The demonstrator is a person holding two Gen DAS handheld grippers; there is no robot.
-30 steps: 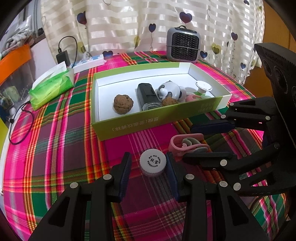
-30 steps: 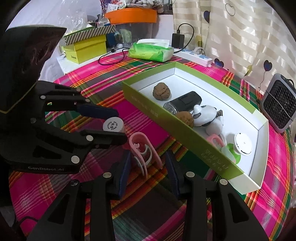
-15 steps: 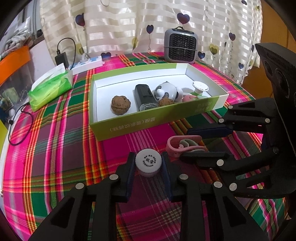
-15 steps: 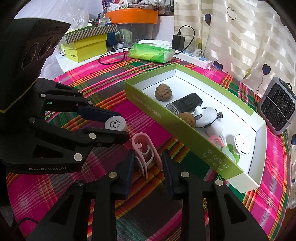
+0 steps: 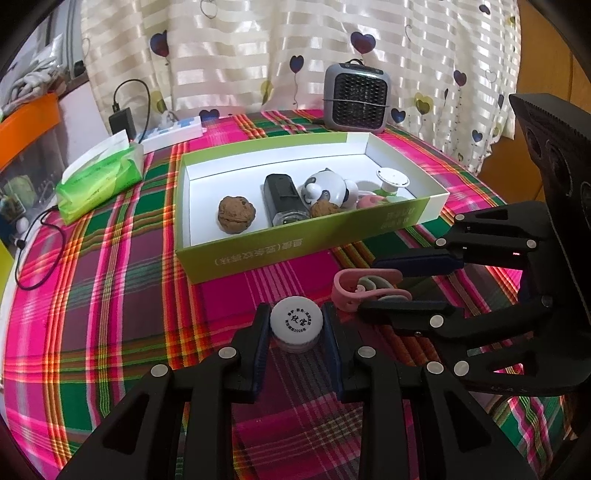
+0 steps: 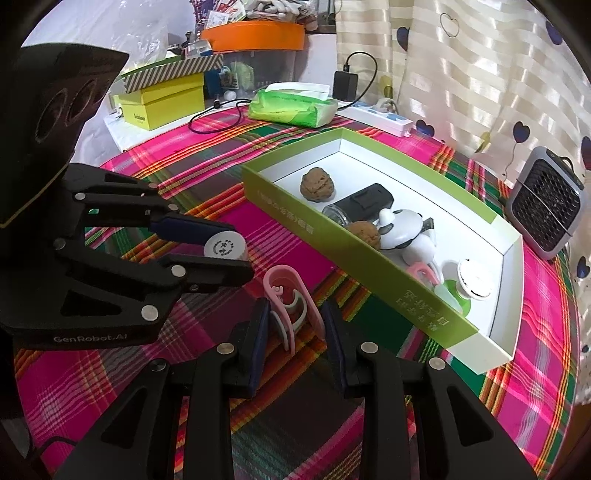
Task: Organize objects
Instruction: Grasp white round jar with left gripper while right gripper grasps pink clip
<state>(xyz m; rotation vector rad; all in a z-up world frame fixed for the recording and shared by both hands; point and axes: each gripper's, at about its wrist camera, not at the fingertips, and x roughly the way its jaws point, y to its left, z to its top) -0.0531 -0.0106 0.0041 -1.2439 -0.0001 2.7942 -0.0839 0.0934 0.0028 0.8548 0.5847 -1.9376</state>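
A small white round jar with black print on its lid sits on the plaid tablecloth, and my left gripper is shut on it, pads against both sides. Just right of it lies a pink and white clip, with my right gripper shut on it. Each gripper shows in the other's view: the left gripper with the jar, the right gripper with the clip. Behind them the green box holds a walnut, a black device, a panda toy and other small items.
A green tissue pack, a power strip with a charger and a cable lie at the back left. A small grey heater stands behind the box by the curtain. Yellow boxes and an orange-lidded bin stand beyond the table.
Both grippers have closed: the left one onto the white jar, the right one onto the pink clip. Neither hand nor either object has shifted.
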